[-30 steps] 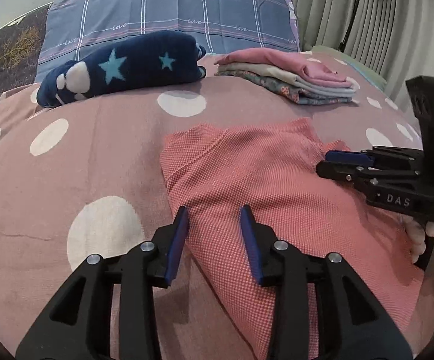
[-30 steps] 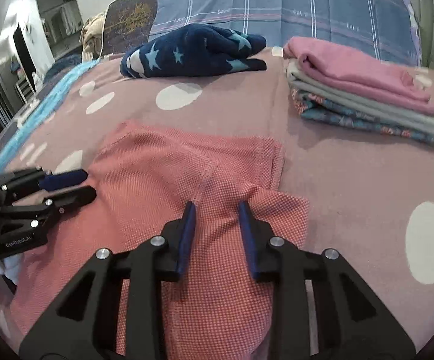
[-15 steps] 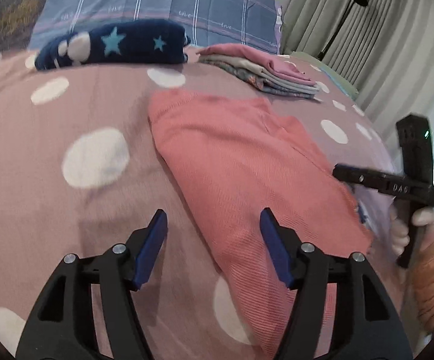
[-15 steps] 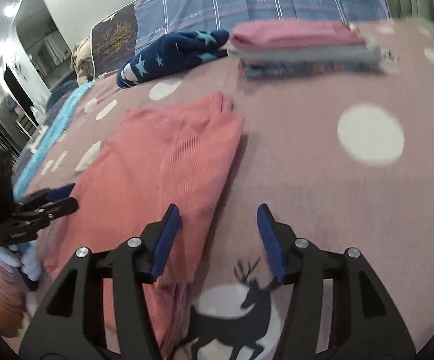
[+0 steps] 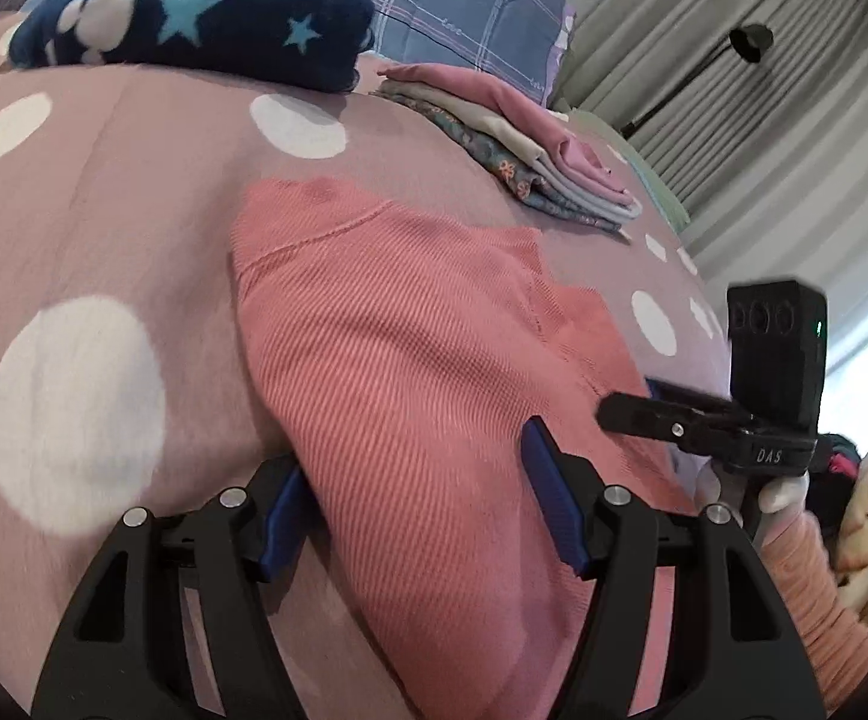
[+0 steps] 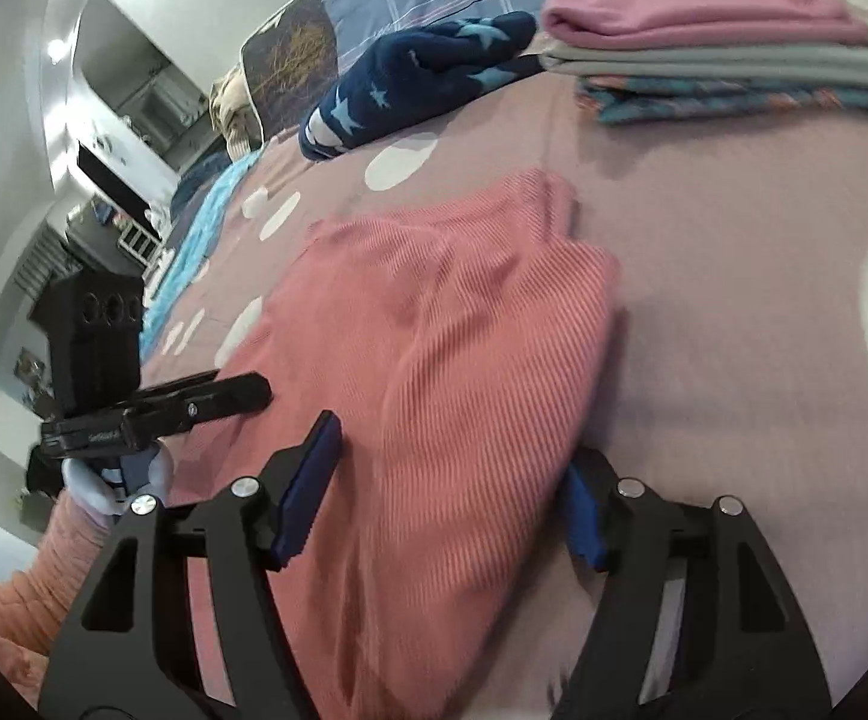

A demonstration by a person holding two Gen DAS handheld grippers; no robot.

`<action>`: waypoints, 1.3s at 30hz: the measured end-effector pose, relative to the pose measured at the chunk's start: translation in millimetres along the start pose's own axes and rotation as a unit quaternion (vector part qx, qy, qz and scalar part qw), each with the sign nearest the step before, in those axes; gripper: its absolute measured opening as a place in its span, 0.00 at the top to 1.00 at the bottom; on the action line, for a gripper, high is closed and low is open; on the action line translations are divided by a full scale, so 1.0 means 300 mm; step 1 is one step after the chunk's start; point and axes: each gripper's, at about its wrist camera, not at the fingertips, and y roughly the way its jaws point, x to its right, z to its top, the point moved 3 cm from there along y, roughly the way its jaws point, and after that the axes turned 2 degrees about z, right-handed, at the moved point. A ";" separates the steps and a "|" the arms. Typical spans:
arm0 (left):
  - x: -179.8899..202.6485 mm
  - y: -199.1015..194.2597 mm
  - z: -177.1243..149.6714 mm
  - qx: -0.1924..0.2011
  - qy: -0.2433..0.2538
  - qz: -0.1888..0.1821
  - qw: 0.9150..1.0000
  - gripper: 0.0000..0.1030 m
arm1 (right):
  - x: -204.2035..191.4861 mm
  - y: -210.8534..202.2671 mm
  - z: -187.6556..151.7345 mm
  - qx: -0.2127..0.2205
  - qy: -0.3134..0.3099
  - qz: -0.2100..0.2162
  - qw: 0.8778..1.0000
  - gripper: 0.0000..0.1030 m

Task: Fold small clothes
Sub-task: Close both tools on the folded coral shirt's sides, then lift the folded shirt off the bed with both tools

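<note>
Garment: a coral ribbed-knit top (image 5: 410,360), folded into a long soft-edged rectangle, lies on the bed (image 5: 134,192), near me.
Bed cover: dusty pink, smooth, printed with white dots.
My left gripper (image 5: 422,516): jaws spread wide, straddling the garment's near left edge; blue pads (image 5: 554,510) not pressing the cloth.
My right gripper (image 6: 446,492): jaws opening, the garment's near right edge between them, not pinched.
Folded stack (image 6: 728,42): pink, grey and floral cloths, flat, far side.
Navy star plush (image 5: 194,24): fuzzy, rounded, beside the stack.
</note>
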 end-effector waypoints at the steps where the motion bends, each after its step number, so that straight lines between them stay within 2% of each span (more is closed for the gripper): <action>1: 0.002 0.006 0.002 0.001 0.006 0.000 1.000 0.36 | -0.001 0.008 0.004 -0.001 -0.005 -0.003 1.000 0.33; 6: -0.008 0.021 0.015 0.006 0.013 -0.013 1.000 0.35 | -0.023 0.051 0.025 0.004 -0.034 -0.016 0.999 0.34; 11: 0.010 0.026 0.007 0.014 0.034 0.008 0.999 0.35 | 0.003 0.045 0.023 0.025 -0.019 -0.014 0.999 0.48; 13: 0.018 0.029 0.005 0.016 0.042 0.019 0.999 0.35 | 0.014 0.038 0.021 0.029 -0.015 -0.012 0.999 0.50; 24: 0.010 0.025 0.004 0.019 0.045 0.024 0.999 0.36 | 0.006 0.043 0.020 0.037 -0.023 -0.021 0.999 0.53; 26: 0.011 0.023 0.003 0.020 0.046 0.028 0.998 0.37 | -0.001 0.044 0.017 0.038 -0.028 -0.028 0.999 0.56; 29: 0.018 0.016 -0.002 0.022 0.053 0.044 0.997 0.43 | -0.031 0.040 0.010 0.043 -0.044 -0.053 0.997 0.63; 32: 0.044 0.000 -0.013 0.028 0.067 0.060 0.996 0.58 | -0.086 0.029 -0.007 0.055 -0.069 -0.094 0.992 0.72; 34: 0.071 -0.024 -0.027 0.034 0.079 0.072 0.994 0.66 | -0.135 0.014 -0.022 0.069 -0.099 -0.125 0.985 0.75; 36: 0.094 -0.055 -0.040 0.046 0.086 0.085 0.992 0.69 | -0.191 -0.018 -0.041 0.089 -0.125 -0.144 0.978 0.76; 39: 0.153 -0.148 -0.057 0.081 0.102 0.099 0.987 0.71 | -0.263 -0.093 -0.061 0.121 -0.143 -0.139 0.972 0.77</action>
